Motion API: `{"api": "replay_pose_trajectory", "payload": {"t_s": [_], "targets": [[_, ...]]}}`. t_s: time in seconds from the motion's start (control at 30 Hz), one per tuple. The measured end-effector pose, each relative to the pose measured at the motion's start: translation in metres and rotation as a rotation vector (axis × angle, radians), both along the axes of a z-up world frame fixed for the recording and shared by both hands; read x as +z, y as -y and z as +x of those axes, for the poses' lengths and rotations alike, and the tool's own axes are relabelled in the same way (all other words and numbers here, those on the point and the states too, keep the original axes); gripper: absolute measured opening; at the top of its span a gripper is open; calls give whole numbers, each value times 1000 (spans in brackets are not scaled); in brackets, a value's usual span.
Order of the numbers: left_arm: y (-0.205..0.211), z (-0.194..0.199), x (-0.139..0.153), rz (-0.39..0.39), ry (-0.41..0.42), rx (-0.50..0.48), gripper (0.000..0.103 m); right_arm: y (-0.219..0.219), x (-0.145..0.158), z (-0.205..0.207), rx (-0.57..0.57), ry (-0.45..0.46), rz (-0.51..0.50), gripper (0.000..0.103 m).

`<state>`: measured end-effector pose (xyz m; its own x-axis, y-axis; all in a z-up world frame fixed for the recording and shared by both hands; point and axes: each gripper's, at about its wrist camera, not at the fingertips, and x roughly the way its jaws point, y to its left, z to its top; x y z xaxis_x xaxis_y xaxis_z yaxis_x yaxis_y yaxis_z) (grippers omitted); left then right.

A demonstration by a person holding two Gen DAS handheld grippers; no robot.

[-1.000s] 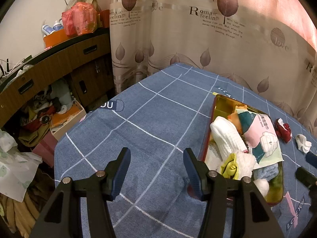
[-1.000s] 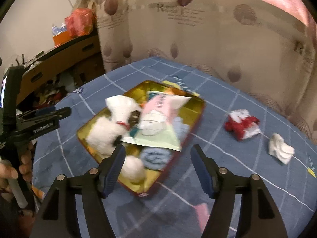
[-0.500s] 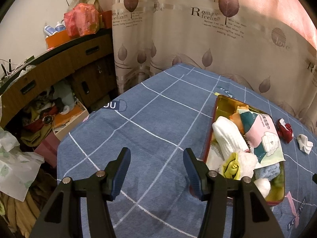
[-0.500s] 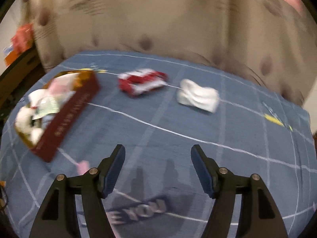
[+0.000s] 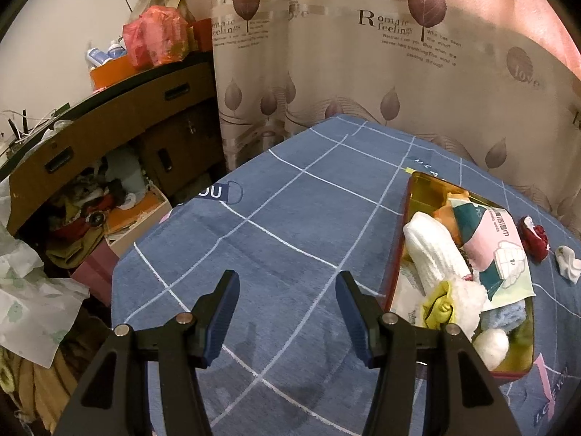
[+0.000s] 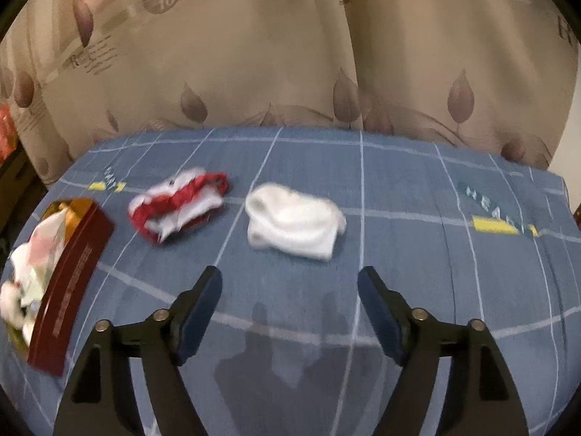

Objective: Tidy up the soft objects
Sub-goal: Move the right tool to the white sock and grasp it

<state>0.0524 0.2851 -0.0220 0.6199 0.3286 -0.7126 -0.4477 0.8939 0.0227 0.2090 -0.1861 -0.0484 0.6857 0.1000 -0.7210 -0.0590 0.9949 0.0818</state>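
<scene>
Left gripper tilted down over the blue checked tablecloth, jaws spread, nothing between them. Right gripper also angled down; its jaws have just been widening and stand released, only bare cloth between them.

White sock lies at 12 o'clock just beyond the right gripper's tips, apart from them. Red-and-white sock at 10 o'clock, near the white one, not touching it.

Red-sided tin tray, gold inside, at 9 o'clock in the right wrist view, at 3 o'clock in the left. It is heaped: white rolled cloth, pink-and-teal packet, yellow-green piece, blue cloth, white fluffy ball.

Leaf-print curtain behind the table. Wooden cabinet at 9 to 10 o'clock, clutter below it.
</scene>
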Motion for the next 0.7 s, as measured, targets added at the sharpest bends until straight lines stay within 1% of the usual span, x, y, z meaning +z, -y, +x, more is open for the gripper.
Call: {"api": "replay_pose_trajectory", "payload": {"t_s": [0.07, 0.27, 0.37, 0.5, 0.63, 0.67, 0.7], "targets": [[-2, 1, -1, -14, 1, -2, 57, -5, 2, 16, 2, 6, -20, 81], [-3, 4, -1, 8, 13, 2, 57, -14, -7, 58, -10, -22, -60, 85], [-3, 7, -5, 31, -12, 12, 57, -16, -16, 74, -14, -55, -61, 86], [-3, 10, -10, 40, -34, 18, 57, -19, -29, 89, -11, -86, -101, 86], [-2, 13, -13, 65, -52, 18, 57, -17, -46, 92, -15, -135, -119, 83], [-2, 13, -13, 71, -54, 22, 57, -15, -46, 89, -10, -113, -112, 80], [-2, 13, -13, 74, -56, 27, 57, -13, -47, 88, -14, -105, -107, 74]]}}
